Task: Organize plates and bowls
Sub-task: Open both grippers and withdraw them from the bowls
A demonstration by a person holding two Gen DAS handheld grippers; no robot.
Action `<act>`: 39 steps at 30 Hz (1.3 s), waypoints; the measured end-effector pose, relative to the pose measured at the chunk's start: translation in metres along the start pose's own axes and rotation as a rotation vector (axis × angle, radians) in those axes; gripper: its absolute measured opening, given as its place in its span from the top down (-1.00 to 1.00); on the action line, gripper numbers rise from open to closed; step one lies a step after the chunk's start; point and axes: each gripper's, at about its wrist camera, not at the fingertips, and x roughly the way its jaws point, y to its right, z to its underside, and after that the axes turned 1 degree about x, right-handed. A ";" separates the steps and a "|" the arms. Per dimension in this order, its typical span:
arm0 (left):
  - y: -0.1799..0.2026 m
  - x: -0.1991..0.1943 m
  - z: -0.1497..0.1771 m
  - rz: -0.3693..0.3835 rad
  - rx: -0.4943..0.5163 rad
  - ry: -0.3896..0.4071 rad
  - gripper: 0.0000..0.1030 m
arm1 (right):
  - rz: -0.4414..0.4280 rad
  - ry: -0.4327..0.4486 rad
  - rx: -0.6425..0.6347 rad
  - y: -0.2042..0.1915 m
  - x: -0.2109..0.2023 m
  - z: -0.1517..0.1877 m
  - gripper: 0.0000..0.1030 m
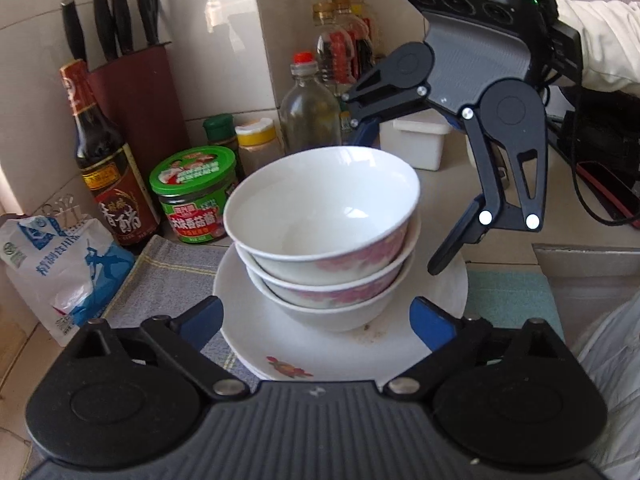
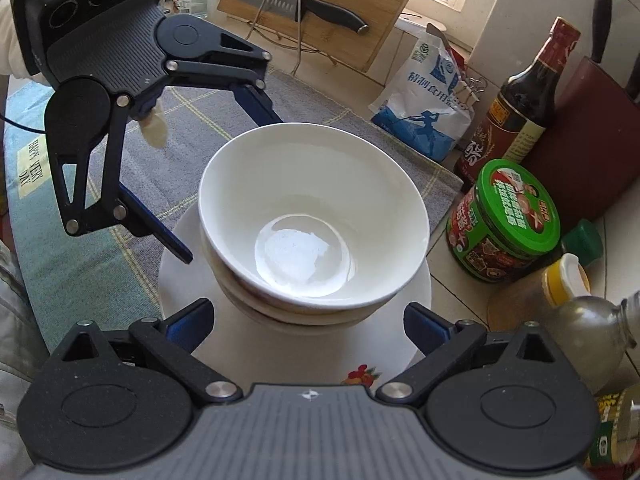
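Three white bowls [image 1: 320,208] with pink flowers are nested in a stack [image 2: 312,200] on white plates [image 1: 248,332] with a flower motif [image 2: 384,344], over a grey cloth [image 1: 168,276]. In its own view my left gripper [image 1: 316,318] stands open at the near side of the stack, one blue-tipped finger on each side of the lowest bowl and not touching it. From the far side my right gripper [image 1: 400,204] hangs open over the stack, with one finger behind the top bowl. In the right wrist view my right gripper [image 2: 308,314] is open around the stack's base, and my left gripper [image 2: 229,188] is open opposite.
A green-lidded jar [image 1: 192,192], dark vinegar bottle [image 1: 108,160], knife block [image 1: 136,92], salt bag [image 1: 60,272], spice jars and oil bottles [image 1: 340,48] crowd the wall side. A white box [image 1: 416,140] sits behind. A cutting board with a cleaver [image 2: 320,4] leans at the back.
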 end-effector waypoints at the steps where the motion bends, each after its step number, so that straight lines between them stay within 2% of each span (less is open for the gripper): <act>1: 0.000 -0.007 0.001 -0.013 -0.018 0.014 -0.94 | 0.026 0.001 0.011 -0.005 -0.004 0.000 -0.99; 4: 0.001 -0.036 0.005 -0.034 -0.076 0.096 -0.99 | 0.116 -0.006 0.054 -0.022 -0.017 -0.002 -1.00; 9: 0.008 -0.075 0.008 -0.102 -0.096 0.196 -0.99 | 0.248 -0.003 0.150 -0.056 -0.038 -0.013 -1.00; 14: 0.022 -0.104 0.008 -0.253 -0.151 0.270 -0.99 | 0.388 0.018 0.363 -0.078 -0.054 -0.026 -1.00; 17: 0.023 -0.110 0.005 -0.284 -0.253 0.196 -0.99 | 0.491 0.049 0.561 -0.094 -0.062 -0.026 -1.00; 19: 0.022 -0.110 0.004 -0.326 -0.351 0.092 -0.99 | 0.556 0.060 0.703 -0.106 -0.066 -0.023 -1.00; 21: 0.020 -0.109 0.005 -0.365 -0.452 0.007 -0.99 | 0.570 0.081 0.829 -0.116 -0.067 -0.018 -1.00; 23: 0.018 -0.113 0.010 -0.369 -0.528 -0.030 -0.99 | 0.578 0.092 0.898 -0.126 -0.068 -0.016 -1.00; 27: 0.019 -0.126 0.013 -0.380 -0.591 -0.029 -0.99 | 0.622 0.111 0.933 -0.143 -0.075 -0.017 -1.00; 32: 0.025 -0.134 0.006 -0.413 -0.552 -0.019 -0.99 | 0.632 0.143 0.961 -0.147 -0.084 -0.017 -1.00; 39: 0.025 -0.134 0.003 -0.427 -0.559 -0.031 -0.99 | 0.615 0.155 0.955 -0.146 -0.085 -0.022 -1.00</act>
